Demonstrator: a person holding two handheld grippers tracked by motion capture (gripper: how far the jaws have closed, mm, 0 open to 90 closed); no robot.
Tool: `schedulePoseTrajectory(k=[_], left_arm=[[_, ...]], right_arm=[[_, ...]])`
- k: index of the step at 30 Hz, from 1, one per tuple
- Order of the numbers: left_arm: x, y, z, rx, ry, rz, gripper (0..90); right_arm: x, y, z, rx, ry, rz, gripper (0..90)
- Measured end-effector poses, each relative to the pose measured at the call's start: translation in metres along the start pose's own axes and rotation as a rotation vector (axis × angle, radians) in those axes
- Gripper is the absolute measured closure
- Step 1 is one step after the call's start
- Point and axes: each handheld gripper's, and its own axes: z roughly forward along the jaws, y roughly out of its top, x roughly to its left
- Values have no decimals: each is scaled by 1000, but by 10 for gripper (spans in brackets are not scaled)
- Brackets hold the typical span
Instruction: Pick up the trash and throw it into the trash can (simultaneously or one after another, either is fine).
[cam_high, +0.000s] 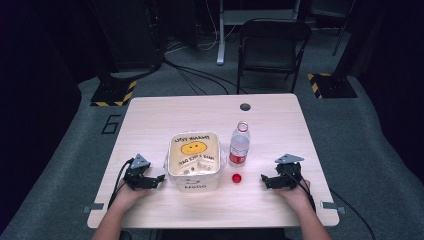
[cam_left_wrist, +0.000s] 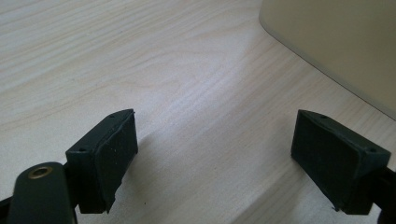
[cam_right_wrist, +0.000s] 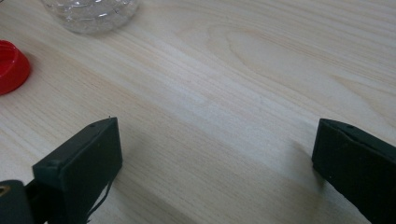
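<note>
Both hands rest low on the table (cam_high: 150, 107), one either side of the things in the middle of the frame. The left gripper (cam_high: 161, 178) is spread with nothing between its jaws, just left of the bag (cam_high: 194, 159). The right gripper (cam_high: 264, 180) is spread wide too, holding nothing. The open bottle (cam_high: 239, 144) stands upright beside the bag's right side; its red cap (cam_high: 236, 177) lies in front of it, between bag and right gripper. It looks like a start or pause. Next, I'd guess, the right gripper reaches left for the cap, a small, low target needing a careful pinch.
</note>
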Motion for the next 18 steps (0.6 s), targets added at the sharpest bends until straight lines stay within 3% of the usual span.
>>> schedulePoseTrajectory(k=[5, 9, 11, 13, 15, 18], left_arm=[[0, 0, 0, -5, 5, 2, 148], [0, -3, -3, -5, 3, -2, 150], [-1, -3, -3, -7, 4, -9, 150], [-1, -3, -3, -7, 5, -9, 150], [0, -3, -2, -7, 4, -6, 150], [0, -3, -3, -7, 5, -5, 150]], right_arm=[[-2, 0, -2, 7, 1, -4, 38], [-1, 5, -7, 33, -7, 10, 184], [-1, 6, -7, 34, -11, 16, 207], [-1, 9, -8, 53, -8, 25, 313], [-2, 9, -8, 44, -17, 30, 324], [-6, 10, -10, 36, 18, 49, 357]])
